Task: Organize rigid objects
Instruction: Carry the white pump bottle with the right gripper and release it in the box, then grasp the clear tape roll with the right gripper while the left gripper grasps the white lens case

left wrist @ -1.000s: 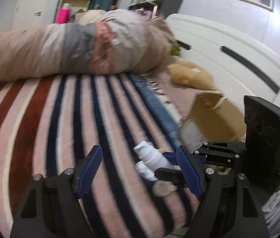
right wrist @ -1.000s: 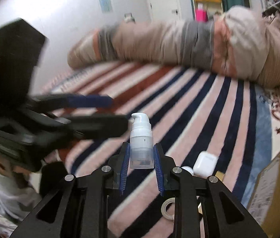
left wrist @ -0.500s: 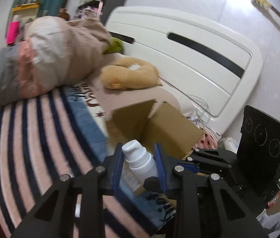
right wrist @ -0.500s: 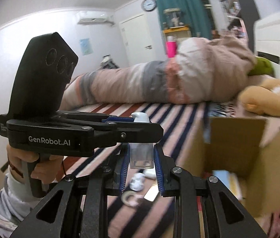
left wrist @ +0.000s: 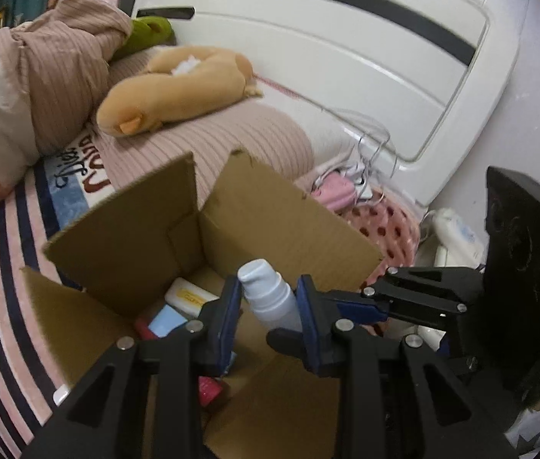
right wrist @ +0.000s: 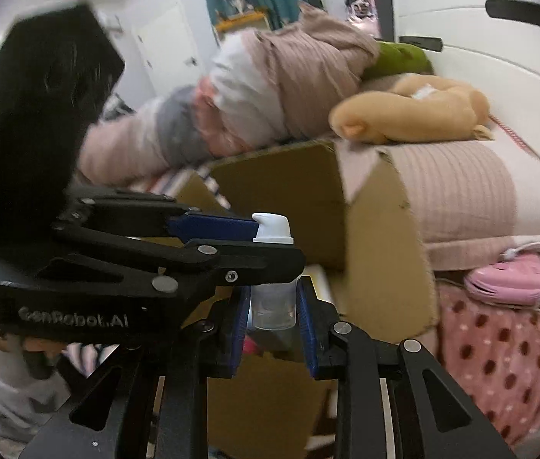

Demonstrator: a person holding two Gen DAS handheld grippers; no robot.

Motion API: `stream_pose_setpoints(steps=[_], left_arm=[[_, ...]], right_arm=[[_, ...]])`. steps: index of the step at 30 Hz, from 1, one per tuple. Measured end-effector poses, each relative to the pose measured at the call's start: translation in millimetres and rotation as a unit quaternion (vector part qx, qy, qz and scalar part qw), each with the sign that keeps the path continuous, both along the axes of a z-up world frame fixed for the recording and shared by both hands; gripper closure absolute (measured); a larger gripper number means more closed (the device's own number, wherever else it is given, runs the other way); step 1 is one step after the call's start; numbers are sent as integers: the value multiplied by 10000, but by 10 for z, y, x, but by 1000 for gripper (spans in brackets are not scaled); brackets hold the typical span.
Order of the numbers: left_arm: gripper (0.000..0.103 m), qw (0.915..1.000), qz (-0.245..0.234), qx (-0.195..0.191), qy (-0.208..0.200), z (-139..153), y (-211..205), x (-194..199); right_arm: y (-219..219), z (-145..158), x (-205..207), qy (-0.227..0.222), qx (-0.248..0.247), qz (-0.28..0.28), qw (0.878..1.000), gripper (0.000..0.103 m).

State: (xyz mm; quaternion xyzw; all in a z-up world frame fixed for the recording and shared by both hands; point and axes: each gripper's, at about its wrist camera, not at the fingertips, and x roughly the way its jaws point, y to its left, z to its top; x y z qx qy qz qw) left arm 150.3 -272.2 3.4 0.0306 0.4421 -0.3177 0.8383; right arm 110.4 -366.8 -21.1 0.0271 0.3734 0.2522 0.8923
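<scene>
A pump bottle [left wrist: 270,298] with a white head and a clear base [right wrist: 273,306] hangs over the open cardboard box [left wrist: 277,222]. Both grippers hold it. My left gripper [left wrist: 268,287] is shut on its upper body, just under the pump head [right wrist: 273,227]. My right gripper [right wrist: 273,294] is shut on the clear base. In the left wrist view the right gripper's fingers [left wrist: 361,306] come in from the right, and their tips are hidden behind my left finger. Inside the box lie a white and yellow item [left wrist: 189,298], a light blue item [left wrist: 162,323] and a red one [left wrist: 208,390].
The box stands on a striped blanket [left wrist: 2,287] beside a pink ribbed pillow [left wrist: 208,141] with a tan plush toy [left wrist: 178,88] on it. A rolled duvet [left wrist: 40,76] lies at the left and a white headboard [left wrist: 346,57] behind. Cables and a pink object [left wrist: 336,187] lie right of the box. A hand [right wrist: 36,344] holds the left gripper.
My left gripper closed on the bottle that the right gripper held. Both grippers then swung together from over the striped blanket to above the open cardboard box.
</scene>
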Motion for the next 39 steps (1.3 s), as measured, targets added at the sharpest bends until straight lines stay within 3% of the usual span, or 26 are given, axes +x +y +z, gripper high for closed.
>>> stream_pose_setpoints(steps=[4,7,10,14,19,23,26,30,39], left_arm=[[73,10000,-1,37,76,-56,-13,18],[59,9999,104,2,62,-27,68,-6],[48,9994,281,-2,-184,96,223,-109],[34,9962,606,-135,-606,341,598,-334],[30,9873,1136,-130,-1099,566,1171,-645],[29,9766,1655,-1,-1374,583,1676,-894],[28,9706,1919,139,-1447,449,2018,-1038],[28,9658,2302,82,-1190,129,2467,-1143],[28,9623,2660,21,-571,-639,2977,-1308]], right_arm=[[-15,-121,95,319,-59,-111,9994,81],[-16,-132,101,321,-70,-174,9993,72],[6,-94,70,279,-40,-158,9995,72],[99,61,-102,22,20,7,10000,72],[473,348,-368,-530,338,591,9963,72],[888,457,-587,-719,565,1076,9900,72],[1188,421,-696,-723,659,1445,9847,72],[1599,176,-754,-282,727,1815,9803,70],[2028,-723,-710,483,139,1354,9895,50]])
